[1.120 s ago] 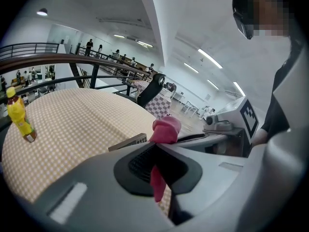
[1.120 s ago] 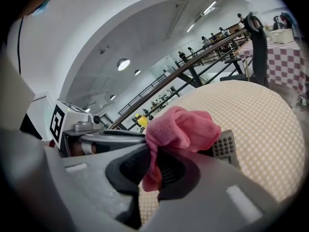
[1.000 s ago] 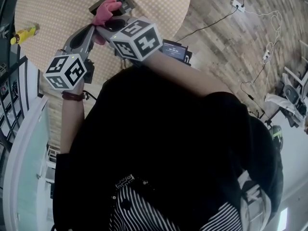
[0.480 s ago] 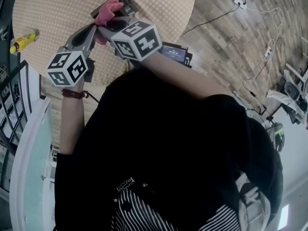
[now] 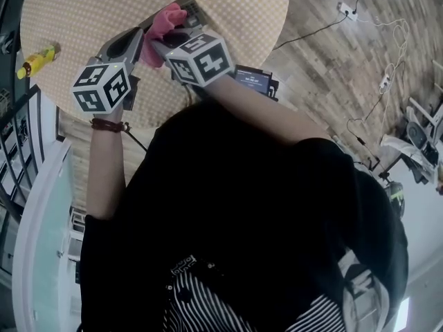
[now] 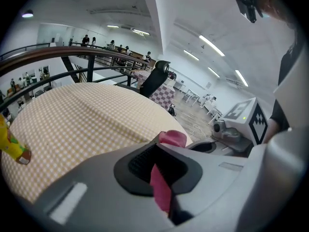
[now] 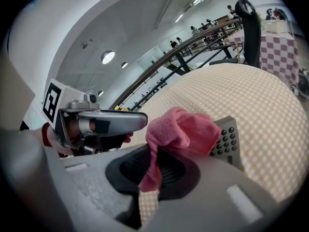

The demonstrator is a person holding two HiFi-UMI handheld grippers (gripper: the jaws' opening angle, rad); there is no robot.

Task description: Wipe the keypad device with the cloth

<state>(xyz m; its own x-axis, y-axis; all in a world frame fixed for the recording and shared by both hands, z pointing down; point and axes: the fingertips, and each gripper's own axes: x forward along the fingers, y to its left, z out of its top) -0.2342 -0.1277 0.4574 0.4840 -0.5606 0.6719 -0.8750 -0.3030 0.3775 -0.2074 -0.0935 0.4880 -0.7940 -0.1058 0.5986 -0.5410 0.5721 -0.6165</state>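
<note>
Left gripper point(image 6: 159, 151): jaws pressed together on a thin strip of the cloth point(image 6: 160, 190), which runs down between the dark ribbed pads.

Right gripper point(image 7: 161, 166): jaws likewise clamped on the cloth point(image 7: 182, 128). The bulk of it is bunched in a soft, fuzzy pink wad just ahead of the tips, with a tail hanging back through the pads.

In the head view the two grippers point(image 5: 135, 43) point(image 5: 163, 40) sit side by side, tips close together, with the cloth point(image 5: 165, 23) spanning between them.

Keypad device point(image 7: 228, 140): a flat grey slab with rows of small dark round keys, key face up. It lies just ahead and to the right of the right gripper's tips, under the wad and touching it. Only the keyed end shows, and it projects to the right of the jaws. The rest is covered, so its full long axis cannot be established. In the head view the keypad device point(image 5: 192, 7) shows as a corner beyond the cloth.

Table point(image 5: 228, 5): round, with a tan-and-white checked covering of fine weave. The surface continues ahead of both sets of jaws to a curved rim, and a dark railing point(image 6: 72, 57) stands beyond it.

Yellow bottle point(image 5: 38, 59): lying on its side well to the left of the left gripper, near the rim.
</note>
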